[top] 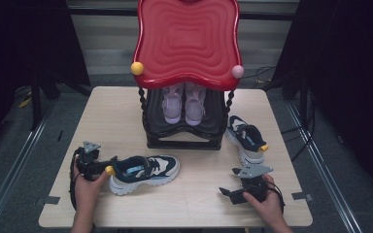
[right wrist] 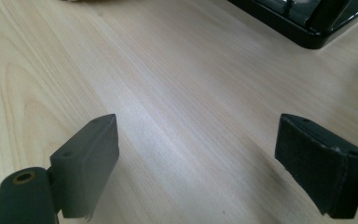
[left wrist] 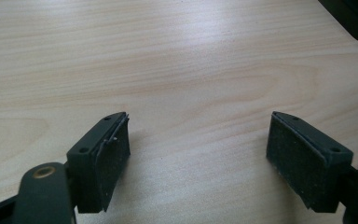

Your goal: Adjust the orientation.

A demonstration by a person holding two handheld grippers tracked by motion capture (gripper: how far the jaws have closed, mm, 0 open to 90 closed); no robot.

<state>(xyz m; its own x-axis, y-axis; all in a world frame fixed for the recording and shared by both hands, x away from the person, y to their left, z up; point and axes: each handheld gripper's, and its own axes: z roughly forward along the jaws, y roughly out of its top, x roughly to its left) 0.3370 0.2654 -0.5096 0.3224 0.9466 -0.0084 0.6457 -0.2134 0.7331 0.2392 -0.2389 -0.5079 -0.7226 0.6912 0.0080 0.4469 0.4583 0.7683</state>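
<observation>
Sneakers were what I had in hand at that moment, and I took the red-topped rack (top: 187, 43) in the middle of the table (top: 126, 104) as my landmark. One navy and white sneaker (top: 145, 172) lay on its side in front of the rack and a little to its left, sole toward me, heel with its yellow tab toward my left hand. My left gripper (top: 104, 165) sat just beside that heel; from above I could not tell whether it touched. In the left gripper view (left wrist: 198, 149) its jaws stood spread wide with only bare wood between the pads. My right gripper (top: 230, 191) rested low over the table in front of the rack's right corner, near the table's front edge, pointing left. In the right gripper view (right wrist: 198, 158) its jaws were likewise spread apart over bare wood, with the rack's black base (right wrist: 303, 23) at the top right. The second sneaker (top: 246, 138) stood just beside the rack's right side, well apart from the first. A pair of lilac sandals (top: 183, 104) sat on the rack's lower shelf, under the red top.
</observation>
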